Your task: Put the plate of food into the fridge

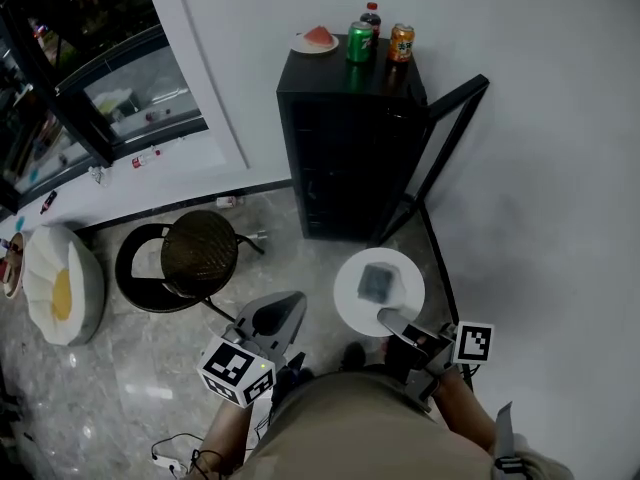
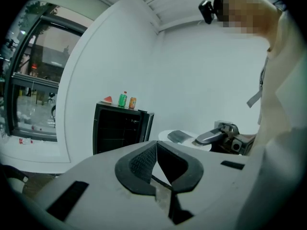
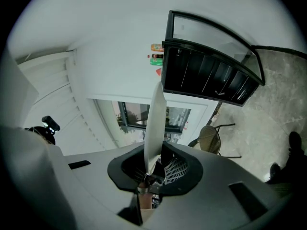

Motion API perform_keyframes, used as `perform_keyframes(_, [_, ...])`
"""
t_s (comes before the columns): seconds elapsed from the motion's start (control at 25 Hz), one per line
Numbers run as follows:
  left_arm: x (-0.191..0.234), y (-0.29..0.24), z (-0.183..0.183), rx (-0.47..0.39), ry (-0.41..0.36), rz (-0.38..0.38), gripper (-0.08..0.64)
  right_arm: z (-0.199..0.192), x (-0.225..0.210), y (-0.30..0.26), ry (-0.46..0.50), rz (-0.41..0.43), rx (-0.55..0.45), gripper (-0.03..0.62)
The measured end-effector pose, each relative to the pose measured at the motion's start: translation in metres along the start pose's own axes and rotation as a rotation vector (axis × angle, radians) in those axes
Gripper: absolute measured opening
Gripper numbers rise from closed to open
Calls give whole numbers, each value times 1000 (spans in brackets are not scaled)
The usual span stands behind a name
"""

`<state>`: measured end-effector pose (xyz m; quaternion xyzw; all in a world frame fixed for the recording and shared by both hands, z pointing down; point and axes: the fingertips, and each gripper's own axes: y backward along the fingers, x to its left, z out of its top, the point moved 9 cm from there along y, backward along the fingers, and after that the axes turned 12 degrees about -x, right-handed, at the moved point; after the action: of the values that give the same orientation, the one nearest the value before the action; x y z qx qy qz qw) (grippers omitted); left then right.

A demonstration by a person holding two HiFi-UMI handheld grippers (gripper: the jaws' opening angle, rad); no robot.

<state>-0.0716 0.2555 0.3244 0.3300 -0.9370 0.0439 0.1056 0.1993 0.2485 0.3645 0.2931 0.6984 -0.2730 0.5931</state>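
A white plate (image 1: 350, 298) carrying a flat grey piece of food (image 1: 378, 284) hangs in front of the black mini fridge (image 1: 345, 148), whose glass door (image 1: 452, 133) stands swung out to the right. My right gripper (image 1: 392, 320) is shut on the plate's near rim. In the right gripper view the plate (image 3: 156, 119) runs edge-on between the jaws of the right gripper (image 3: 156, 166). My left gripper (image 1: 277, 318) is shut and holds nothing, left of the plate. The left gripper (image 2: 156, 143) looks toward the fridge (image 2: 122, 126) and the plate (image 2: 182, 137).
On the fridge top stand a small plate with a watermelon slice (image 1: 316, 40), a green can (image 1: 359, 43), an orange can (image 1: 401, 43) and a bottle (image 1: 371, 15). A round stool (image 1: 198, 253) and a white cushion (image 1: 60, 283) sit on the floor to the left. Cables (image 1: 175, 455) lie near my feet.
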Motion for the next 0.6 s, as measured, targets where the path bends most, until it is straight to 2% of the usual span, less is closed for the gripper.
perform_keyframes(0.6, [-23, -78, -2, 9, -43, 70, 11, 87, -22, -4, 14, 40, 51, 55])
